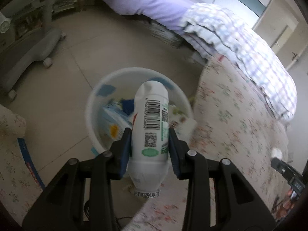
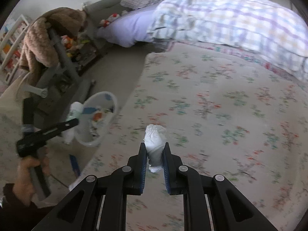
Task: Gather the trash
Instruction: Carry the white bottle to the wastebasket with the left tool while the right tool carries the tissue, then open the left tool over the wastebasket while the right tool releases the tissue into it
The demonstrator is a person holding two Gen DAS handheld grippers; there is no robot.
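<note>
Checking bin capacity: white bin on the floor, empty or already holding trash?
Holding trash. Left wrist view shows blue-and-white wrappers and scraps inside the white bin; how full, cannot tell.

Bin (image 1: 138, 73) on floor (image 1: 77, 57) beside bed (image 1: 240, 125), bottle (image 1: 152, 127) above bin.

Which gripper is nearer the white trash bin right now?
Left. The left gripper, shut on a white bottle, hangs over the white trash bin. The right gripper, holding crumpled tissue, is over the bed.
</note>
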